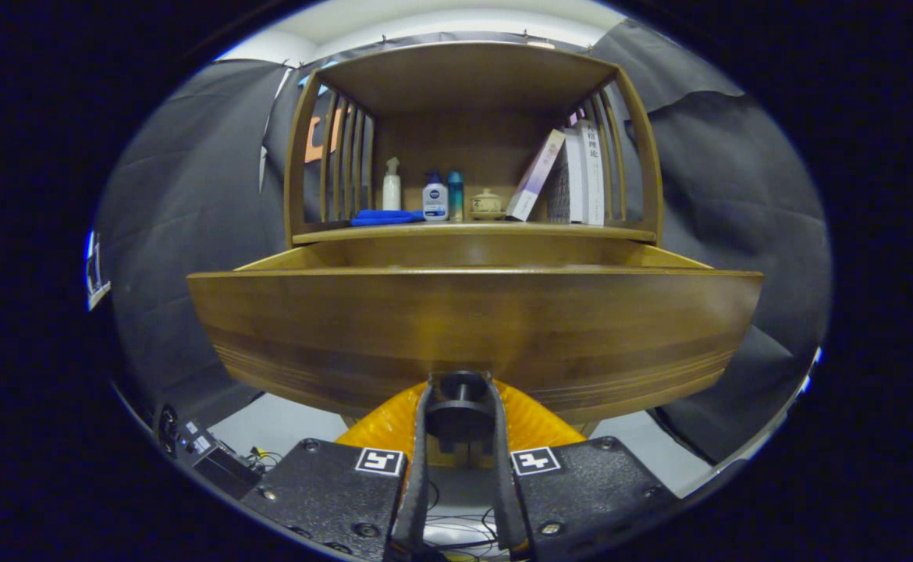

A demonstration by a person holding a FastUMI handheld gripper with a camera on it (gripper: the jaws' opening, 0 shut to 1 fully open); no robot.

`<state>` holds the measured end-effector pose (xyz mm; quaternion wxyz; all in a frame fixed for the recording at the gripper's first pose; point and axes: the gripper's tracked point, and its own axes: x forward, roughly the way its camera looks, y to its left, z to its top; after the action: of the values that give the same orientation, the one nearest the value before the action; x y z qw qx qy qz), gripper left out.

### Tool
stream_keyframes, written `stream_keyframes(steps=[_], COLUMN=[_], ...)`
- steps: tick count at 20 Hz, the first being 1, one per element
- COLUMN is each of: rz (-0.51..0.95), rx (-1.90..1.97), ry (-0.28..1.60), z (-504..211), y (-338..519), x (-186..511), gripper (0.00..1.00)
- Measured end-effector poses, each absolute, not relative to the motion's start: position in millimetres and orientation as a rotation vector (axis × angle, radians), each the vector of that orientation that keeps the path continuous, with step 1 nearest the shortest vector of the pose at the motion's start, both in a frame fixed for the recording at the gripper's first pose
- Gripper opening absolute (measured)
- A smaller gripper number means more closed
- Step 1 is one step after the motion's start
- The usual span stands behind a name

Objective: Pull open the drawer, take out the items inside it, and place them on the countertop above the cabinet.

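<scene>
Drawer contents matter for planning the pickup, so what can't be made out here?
- Inside of the drawer: hidden by its tall front panel, gripper view.
- Knob: the claw is shut on it.
- Bottles on the countertop: labels too small.

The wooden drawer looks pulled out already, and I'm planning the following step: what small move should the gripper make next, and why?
Probably open the fingers and let go of the dark round knob. The gripper is closed on that knob, and the wide brown wooden drawer already juts well out from under the cabinet's countertop. Its inside is hidden behind the front panel, so lifting to look in would follow.
</scene>
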<state>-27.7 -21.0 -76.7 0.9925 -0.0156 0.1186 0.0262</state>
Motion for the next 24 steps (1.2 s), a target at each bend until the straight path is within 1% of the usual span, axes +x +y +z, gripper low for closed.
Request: stream_keyframes(steps=[11,13,16,19,22,23,24], rz=[0.062,0.078,0.118,0.132,0.085,0.060,0.040], rx=[-0.031,-0.037,-0.041,-0.031,-0.052,-0.057,-0.053], ry=[0.273,0.290,0.332,0.358,0.310,0.295,0.278], z=[-83.5,-83.4,-83.5,-70.4,-36.1,-20.3,-5.7], y=[-22.2,-21.1,-26.8,-39.0,-62.0,-72.0,-81.3], x=[-46.8,-47.3,-54.8,-73.5,-85.5,-86.8,-86.5], gripper=[0.37,0.39,0.49,0.69,0.81,0.81,0.86])
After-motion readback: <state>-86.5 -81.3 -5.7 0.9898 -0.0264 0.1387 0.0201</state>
